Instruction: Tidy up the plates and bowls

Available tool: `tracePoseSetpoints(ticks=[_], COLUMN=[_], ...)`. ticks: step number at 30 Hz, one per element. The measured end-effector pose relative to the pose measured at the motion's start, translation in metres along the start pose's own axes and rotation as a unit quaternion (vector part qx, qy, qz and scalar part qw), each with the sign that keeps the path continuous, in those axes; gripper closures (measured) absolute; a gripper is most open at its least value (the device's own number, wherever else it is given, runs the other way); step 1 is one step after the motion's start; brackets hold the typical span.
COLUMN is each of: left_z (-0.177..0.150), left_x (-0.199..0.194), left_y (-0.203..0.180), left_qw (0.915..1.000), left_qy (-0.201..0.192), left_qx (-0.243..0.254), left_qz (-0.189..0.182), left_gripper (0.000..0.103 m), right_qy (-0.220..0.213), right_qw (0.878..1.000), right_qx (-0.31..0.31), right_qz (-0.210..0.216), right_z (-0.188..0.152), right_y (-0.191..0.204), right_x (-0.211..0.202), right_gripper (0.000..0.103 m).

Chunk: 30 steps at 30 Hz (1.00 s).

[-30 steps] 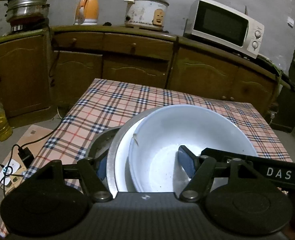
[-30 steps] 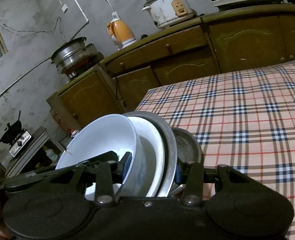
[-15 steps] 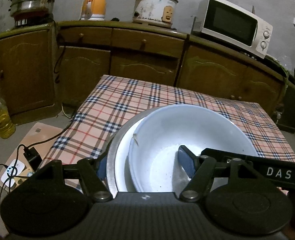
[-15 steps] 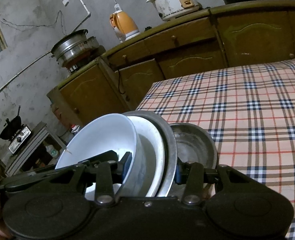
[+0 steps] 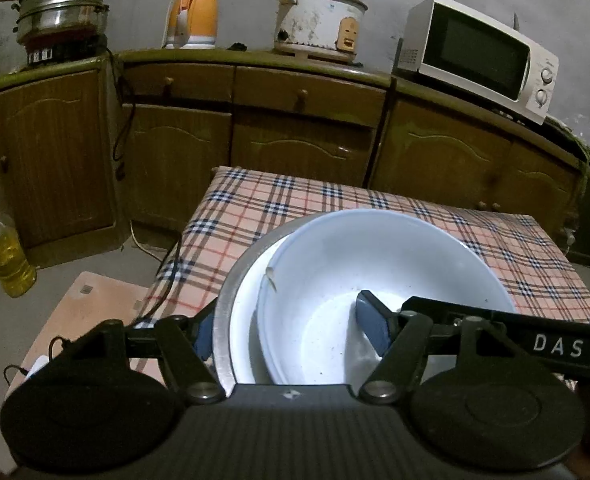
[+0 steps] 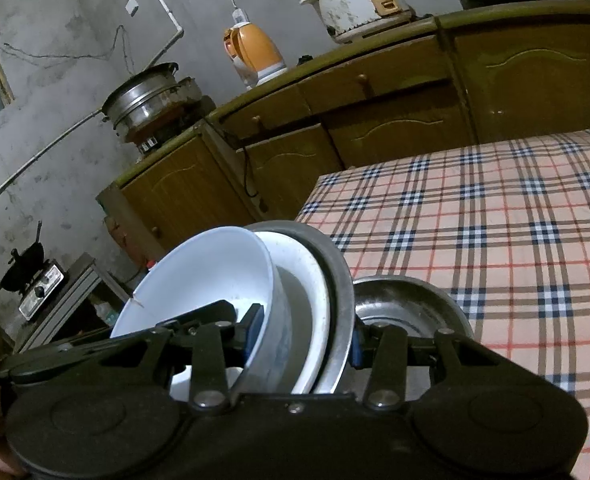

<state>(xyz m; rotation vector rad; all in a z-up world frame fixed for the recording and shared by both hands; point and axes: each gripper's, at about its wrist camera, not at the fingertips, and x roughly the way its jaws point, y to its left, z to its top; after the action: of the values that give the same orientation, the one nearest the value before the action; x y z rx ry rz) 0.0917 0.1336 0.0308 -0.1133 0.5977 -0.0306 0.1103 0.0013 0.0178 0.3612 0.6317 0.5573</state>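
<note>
A stack of dishes is held between both grippers: a white bowl (image 5: 375, 280) nested in a white plate (image 5: 247, 320) inside a metal plate (image 5: 225, 312). My left gripper (image 5: 283, 332) is shut on the stack's near rim. In the right wrist view my right gripper (image 6: 305, 336) is shut on the same stack, with the white bowl (image 6: 207, 276), white plate (image 6: 307, 276) and metal plate (image 6: 337, 268) tilted on edge. A separate small metal bowl (image 6: 407, 308) sits on the plaid tablecloth (image 6: 495, 240) just right of the stack.
The plaid table (image 5: 287, 208) lies ahead. Wooden cabinets (image 5: 295, 120) behind it carry a steamer pot (image 5: 63, 12), orange kettle (image 5: 193, 16), rice cooker (image 5: 319, 20) and microwave (image 5: 479, 48). An oil bottle (image 5: 3, 252) and cables are on the floor at left.
Both grippers have lifted the stack up and back from the table. The small metal bowl stays on the cloth and shows more fully in the right wrist view.
</note>
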Motion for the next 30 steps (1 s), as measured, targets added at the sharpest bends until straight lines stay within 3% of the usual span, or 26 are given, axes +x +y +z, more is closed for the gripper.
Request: tracePoseSetpoints(ticks=[15, 30], left_z=[-0.019, -0.027], left_x=[0.043, 0.058], left_y=[-0.006, -0.011], left_qw=[0.9986, 0.998], left_qy=[0.048, 0.057], left_qx=[0.006, 0.02], left_qz=[-0.02, -0.021], left_gripper=[0.031, 0.031], right_qy=[0.026, 0.034], right_qw=[0.999, 0.998], right_qx=[0.037, 0.049], right_qz=[-0.029, -0.033], right_z=[-0.019, -0.03], right_y=[-0.041, -0.055], right_x=[0.021, 0.031], right_gripper=[0.051, 0.051])
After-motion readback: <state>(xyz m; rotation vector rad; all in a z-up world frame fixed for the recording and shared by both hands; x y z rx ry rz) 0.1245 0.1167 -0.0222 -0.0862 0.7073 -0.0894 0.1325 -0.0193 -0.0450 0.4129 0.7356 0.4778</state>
